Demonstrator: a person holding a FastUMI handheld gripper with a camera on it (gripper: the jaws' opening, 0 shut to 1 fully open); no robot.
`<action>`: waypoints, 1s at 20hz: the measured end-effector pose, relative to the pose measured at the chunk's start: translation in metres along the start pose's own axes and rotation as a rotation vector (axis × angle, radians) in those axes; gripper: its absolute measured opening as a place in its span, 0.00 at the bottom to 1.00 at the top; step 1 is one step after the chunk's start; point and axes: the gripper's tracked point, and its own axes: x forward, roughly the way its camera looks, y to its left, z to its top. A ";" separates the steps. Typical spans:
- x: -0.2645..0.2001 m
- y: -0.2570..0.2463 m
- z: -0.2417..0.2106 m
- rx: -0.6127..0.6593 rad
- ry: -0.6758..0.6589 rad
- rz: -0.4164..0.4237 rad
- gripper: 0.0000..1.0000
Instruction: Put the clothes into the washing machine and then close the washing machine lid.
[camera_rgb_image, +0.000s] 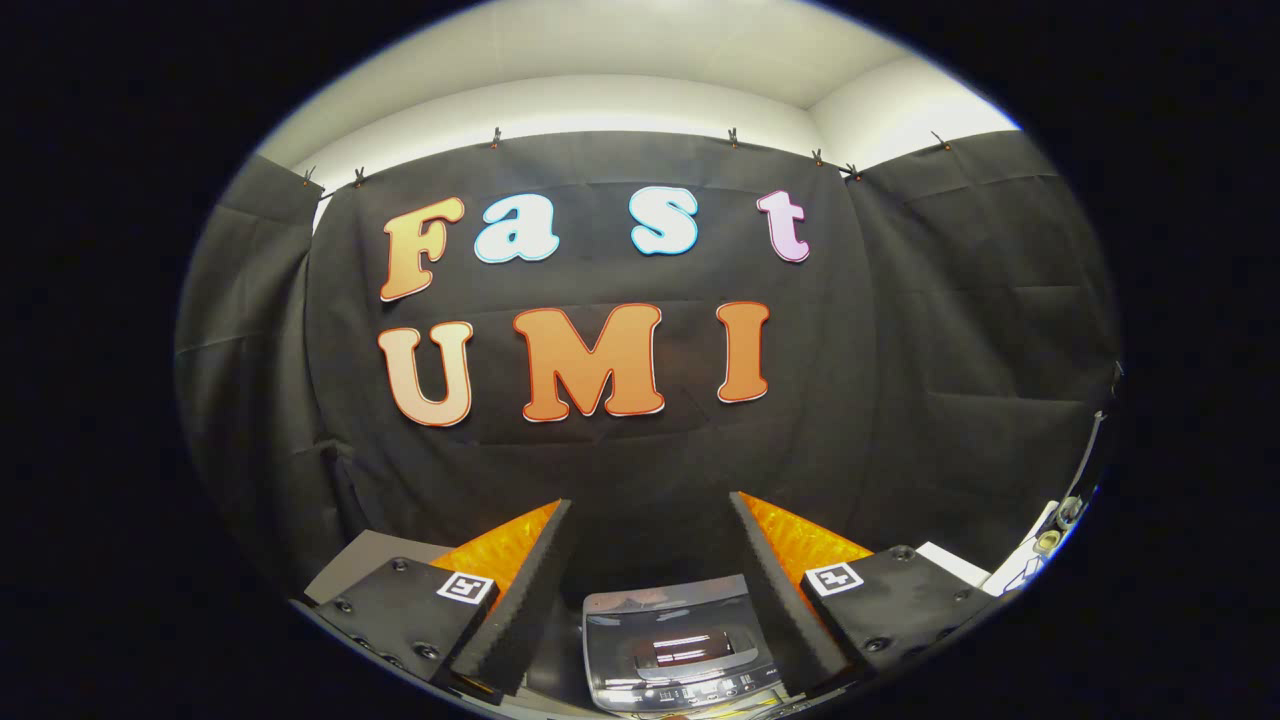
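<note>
Tongs (650, 560) stand wide apart with nothing between the 2 fingers (520, 590), held high and level so that they look at the booth wall rather than down at the work. Below and between them sits 1 washer (672, 645), a small top-loader seen from above, its lid (690, 625) lying flat and closed with a dark window in it and a control strip along the near edge. No clothes can be picked out here, so they may be shut inside already or lie somewhere off to the side; a closed lid fits either reading. Whichever it is, my judgement is that the tongs are too high and too level for any work on the washer: tilting down until the lid sits squarely ahead of the fingertips would come before any approach. Past the right finger, a pale table (950, 562) edge carries some small items too blurred to name.
</note>
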 end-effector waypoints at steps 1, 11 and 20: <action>0.000 0.001 0.001 -0.002 0.000 0.001 0.98; -0.002 0.017 0.020 -0.014 -0.030 0.024 0.98; -0.007 0.015 0.027 -0.018 -0.048 0.020 0.98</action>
